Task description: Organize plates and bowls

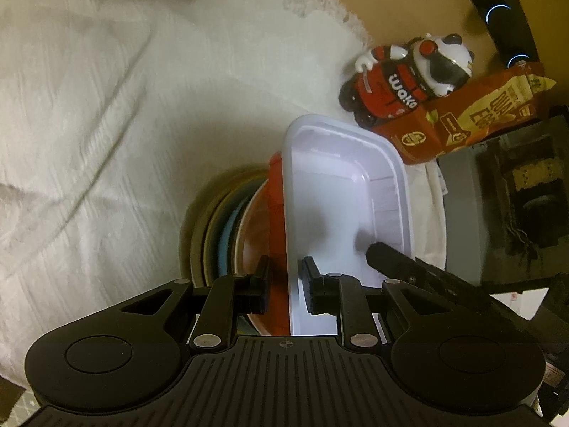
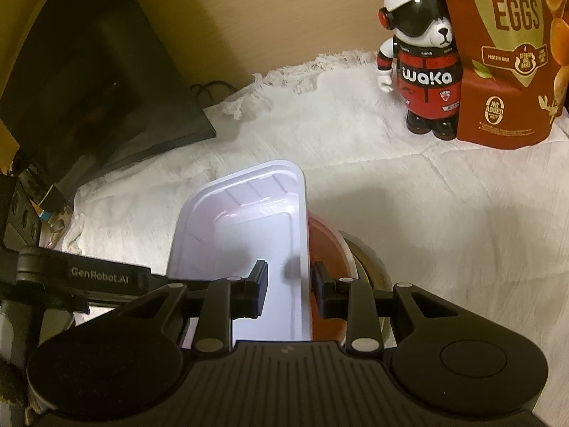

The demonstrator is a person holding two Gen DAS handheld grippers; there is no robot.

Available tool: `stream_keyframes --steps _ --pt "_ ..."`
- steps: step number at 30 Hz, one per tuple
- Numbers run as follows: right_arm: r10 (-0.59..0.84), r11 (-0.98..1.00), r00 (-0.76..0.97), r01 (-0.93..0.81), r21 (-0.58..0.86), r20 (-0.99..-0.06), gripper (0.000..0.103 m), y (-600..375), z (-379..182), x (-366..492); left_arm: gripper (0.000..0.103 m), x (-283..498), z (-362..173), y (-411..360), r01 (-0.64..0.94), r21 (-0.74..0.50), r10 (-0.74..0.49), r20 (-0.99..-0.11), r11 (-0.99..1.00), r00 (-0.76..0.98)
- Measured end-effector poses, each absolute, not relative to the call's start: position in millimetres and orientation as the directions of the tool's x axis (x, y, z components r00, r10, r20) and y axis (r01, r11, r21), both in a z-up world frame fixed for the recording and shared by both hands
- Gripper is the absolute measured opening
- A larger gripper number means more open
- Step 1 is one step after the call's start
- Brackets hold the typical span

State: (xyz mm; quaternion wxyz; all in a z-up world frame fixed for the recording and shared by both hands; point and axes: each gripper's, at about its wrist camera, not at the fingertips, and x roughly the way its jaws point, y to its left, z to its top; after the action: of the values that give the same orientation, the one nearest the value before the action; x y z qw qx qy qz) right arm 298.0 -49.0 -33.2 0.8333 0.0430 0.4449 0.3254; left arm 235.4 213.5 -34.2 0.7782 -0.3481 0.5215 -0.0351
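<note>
Two grippers work over a wrinkled white fringed cloth (image 2: 409, 192) against a tan wall. Left gripper (image 1: 284, 281) and right gripper (image 2: 290, 290) each straddle a rim of the white rectangular plastic tray (image 2: 245, 235), fingers narrowly apart, above stacked round plates (image 1: 220, 227). Far right, a panda figurine (image 2: 421, 60) reads "waka" beside a red "QUAIL EGGS" pouch (image 2: 505, 71).

- A white cloth (image 2: 409, 192) with a frayed edge covers a tan table (image 2: 270, 14).
- A panda figure (image 2: 421, 57) and red snack bag (image 2: 505, 53) stand on it, touching.
- Stacked dishes (image 1: 227, 235) apparently rest there too.
</note>
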Motion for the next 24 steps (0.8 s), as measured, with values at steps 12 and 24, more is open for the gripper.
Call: stream_keyframes --steps 12,24 --pt "0.585 0.784 0.394 -0.498 0.37 -0.709 0.028 -50.5 -31.6 297.3 0.021 228.6 -11.7 225.8 -0.303 -0.598 -0.396 -0.755 0.742 0.522" --pt "0.575 0.793 0.403 -0.49 0.363 -0.712 0.028 -52.2 -29.3 293.9 0.021 232.3 -19.8 223.9 -0.298 -0.602 -0.405 -0.754 0.741 0.516"
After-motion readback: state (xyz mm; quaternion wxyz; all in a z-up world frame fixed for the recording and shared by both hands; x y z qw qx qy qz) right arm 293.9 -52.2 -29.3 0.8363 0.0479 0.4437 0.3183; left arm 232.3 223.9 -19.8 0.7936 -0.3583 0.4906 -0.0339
